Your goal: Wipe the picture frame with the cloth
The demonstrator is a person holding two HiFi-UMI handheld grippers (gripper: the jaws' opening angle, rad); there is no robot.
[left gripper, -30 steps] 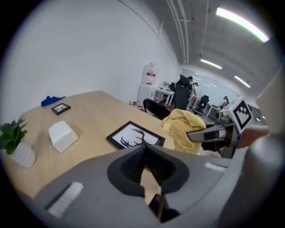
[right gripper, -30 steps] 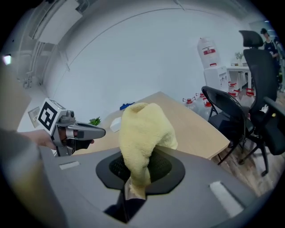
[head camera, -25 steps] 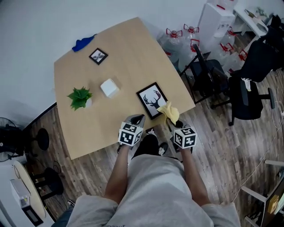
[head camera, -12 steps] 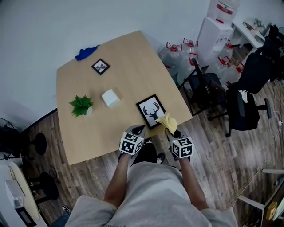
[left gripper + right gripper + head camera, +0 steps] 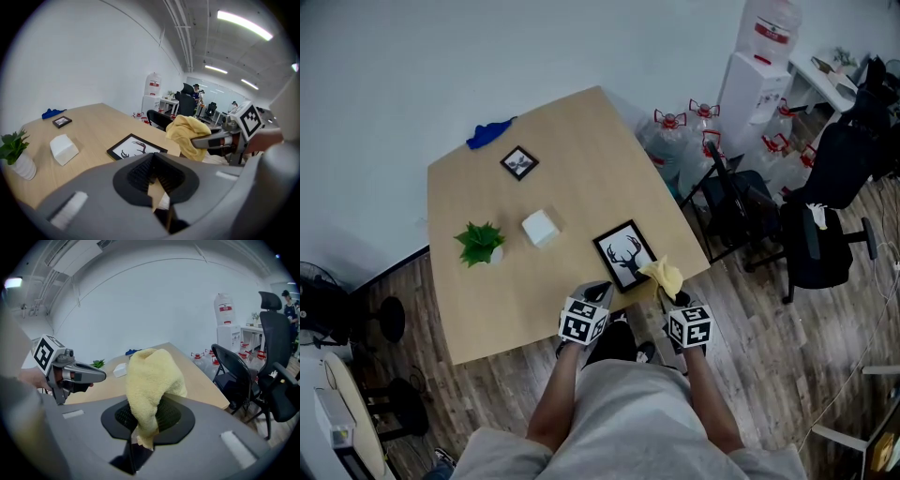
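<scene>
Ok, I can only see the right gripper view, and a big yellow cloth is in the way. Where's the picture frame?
Observer: The deer picture frame lies flat by the near edge of the table, just ahead and left of the yellow cloth.
Operator: Is the other hand-held gripper holding something?
Observer: No, the left hand-held gripper looks shut, with nothing between its jaws.
Operator: Any more pictures?
Observer: Yes, a smaller picture frame lies near the table's far corner.
</scene>
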